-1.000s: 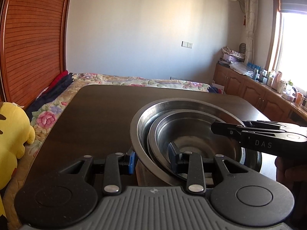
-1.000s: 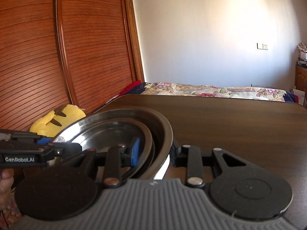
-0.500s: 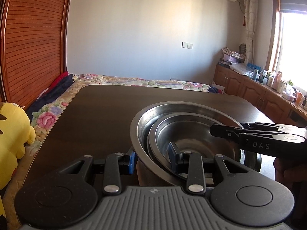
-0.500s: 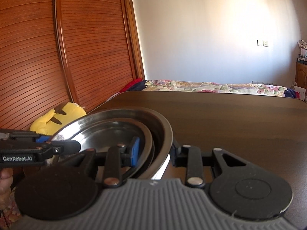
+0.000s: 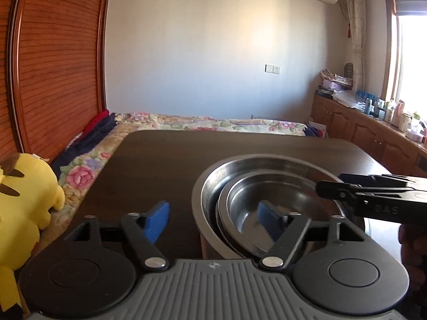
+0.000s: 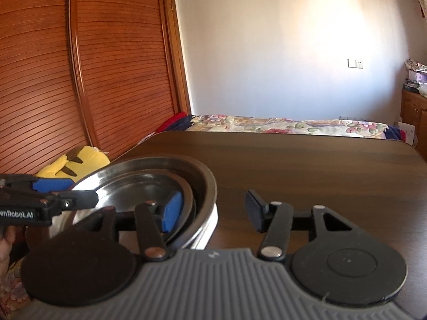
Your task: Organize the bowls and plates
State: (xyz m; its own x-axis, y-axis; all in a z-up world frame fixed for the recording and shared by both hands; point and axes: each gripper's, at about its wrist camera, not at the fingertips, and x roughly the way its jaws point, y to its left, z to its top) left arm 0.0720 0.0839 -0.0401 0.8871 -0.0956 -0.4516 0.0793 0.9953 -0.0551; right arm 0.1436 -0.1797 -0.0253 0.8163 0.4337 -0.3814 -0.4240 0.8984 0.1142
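Three steel bowls sit nested on the dark wooden table [image 5: 160, 160]: a large outer bowl [image 5: 210, 186] with smaller bowls [image 5: 280, 194] inside. My left gripper [image 5: 213, 221] straddles the near-left rim, one blue pad outside and one inside. Its jaws are opening and the pads stand off the metal. My right gripper [image 6: 213, 210] straddles the opposite rim of the outer bowl [image 6: 208, 186]. Its jaws are opening too, with the outer pad well away from the wall. Each gripper shows in the other's view: the right gripper [image 5: 347, 189] and the left gripper [image 6: 53, 200].
A yellow plush toy [image 5: 24, 213] lies left of the table beside a bed with a floral cover [image 5: 213, 122]. A slatted wooden wardrobe [image 6: 80, 80] fills the left side. Wooden cabinets [image 5: 373, 138] with bottles run under the window at right. Bare tabletop stretches beyond the bowls.
Both grippers had their pads pinched on the outer bowl's rim. Now both pairs of jaws have spread apart and let go. The bowls and both hands stay in place.
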